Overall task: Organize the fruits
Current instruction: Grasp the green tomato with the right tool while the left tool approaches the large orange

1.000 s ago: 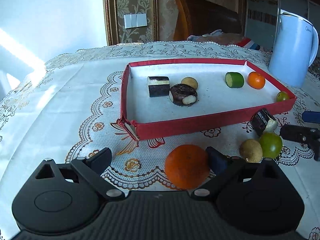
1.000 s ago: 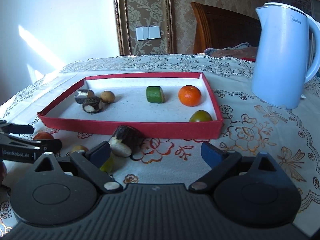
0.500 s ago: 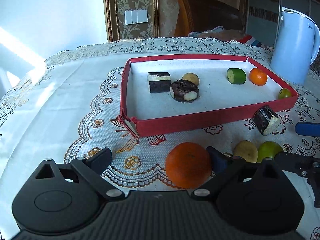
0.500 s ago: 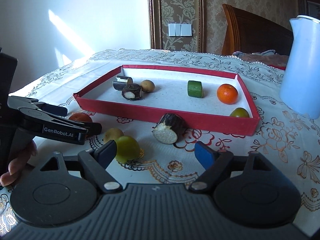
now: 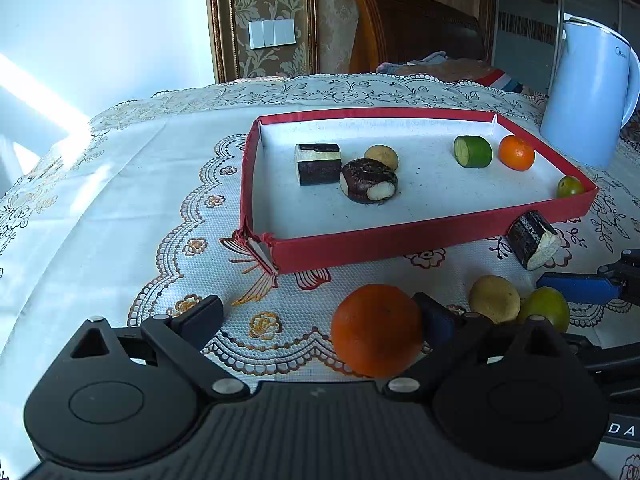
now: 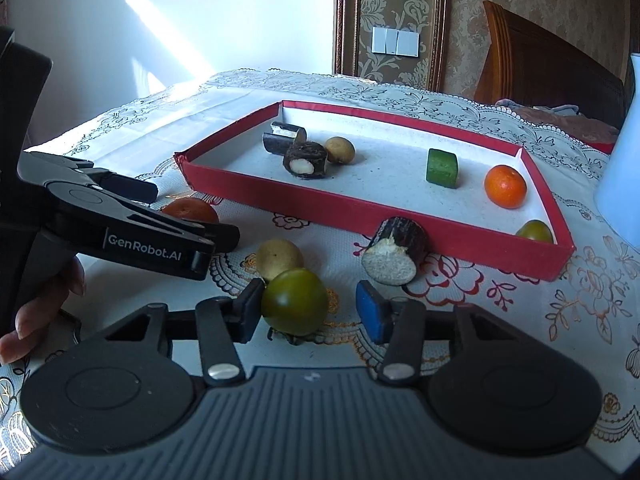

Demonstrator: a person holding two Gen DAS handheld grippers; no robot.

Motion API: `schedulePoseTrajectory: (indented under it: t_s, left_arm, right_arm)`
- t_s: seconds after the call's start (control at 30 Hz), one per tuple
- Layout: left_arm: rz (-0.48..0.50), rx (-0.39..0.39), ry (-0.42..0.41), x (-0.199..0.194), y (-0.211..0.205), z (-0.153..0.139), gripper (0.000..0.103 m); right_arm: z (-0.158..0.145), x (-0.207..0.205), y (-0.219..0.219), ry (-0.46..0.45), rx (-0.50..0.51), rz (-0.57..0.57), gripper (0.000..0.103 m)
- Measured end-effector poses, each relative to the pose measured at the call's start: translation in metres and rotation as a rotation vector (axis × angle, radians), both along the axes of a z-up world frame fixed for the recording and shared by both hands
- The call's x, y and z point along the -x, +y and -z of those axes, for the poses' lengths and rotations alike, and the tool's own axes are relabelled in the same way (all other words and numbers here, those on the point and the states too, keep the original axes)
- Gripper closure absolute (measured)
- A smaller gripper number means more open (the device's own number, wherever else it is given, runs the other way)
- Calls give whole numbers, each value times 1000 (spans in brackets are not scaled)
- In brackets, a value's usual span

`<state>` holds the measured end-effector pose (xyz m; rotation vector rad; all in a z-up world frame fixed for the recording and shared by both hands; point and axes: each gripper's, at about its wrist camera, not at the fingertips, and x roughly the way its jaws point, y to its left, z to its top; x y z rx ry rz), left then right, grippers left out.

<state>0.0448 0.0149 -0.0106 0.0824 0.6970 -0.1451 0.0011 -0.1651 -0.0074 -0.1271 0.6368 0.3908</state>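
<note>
My right gripper [image 6: 310, 310] is closing around a green round fruit [image 6: 294, 300] on the tablecloth; the left pad touches it and a gap remains at the blue right pad [image 6: 370, 312]. A tan fruit [image 6: 279, 258] lies just behind, and a dark-skinned, white-fleshed piece [image 6: 394, 250] leans at the red tray [image 6: 320, 204]. My left gripper [image 5: 316, 316] stands open with a big orange [image 5: 376, 330] between its fingers, resting against the right one. The tray [image 5: 400, 240] holds dark cut pieces, a tan fruit, a green chunk [image 5: 473, 151], a small orange [image 5: 516, 153] and a green fruit in its corner.
A light-blue kettle [image 5: 588, 96] stands beside the tray's far right corner. A wooden chair [image 5: 412, 28] is behind the table. A lace tablecloth [image 5: 120, 208] covers the table. A person's hand [image 6: 40, 308] grips the left gripper's handle at the left.
My right gripper moved left over the cloth and its jaws narrowed around the green fruit. The left gripper stayed put with the orange between its fingers.
</note>
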Motion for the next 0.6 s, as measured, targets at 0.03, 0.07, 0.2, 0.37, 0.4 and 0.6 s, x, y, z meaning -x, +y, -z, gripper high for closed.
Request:
schedulePoseTrajectory:
  t_s: [0.03,0.07,0.2,0.37,0.4,0.6]
  left_arm:
    - [0,1,0,-1,0,0,3]
    - [0,0,0,-1,0,0,3]
    - [0,0,0,-1,0,0,2]
    - [0,0,0,-1,0,1,2]
    - [0,0,0,-1,0,1,2]
    - [0,0,0,-1,0,1,2]
  right_arm:
    - [0,0,0,0,-1,0,56]
    - [0,0,0,0,-1,0,56]
    - [0,0,0,-4,6,1,56]
    - [0,0,1,-6,9,2,57]
    - [0,1,1,-8,11,2,57]
    - [-1,3,3,-19,25,-13,69]
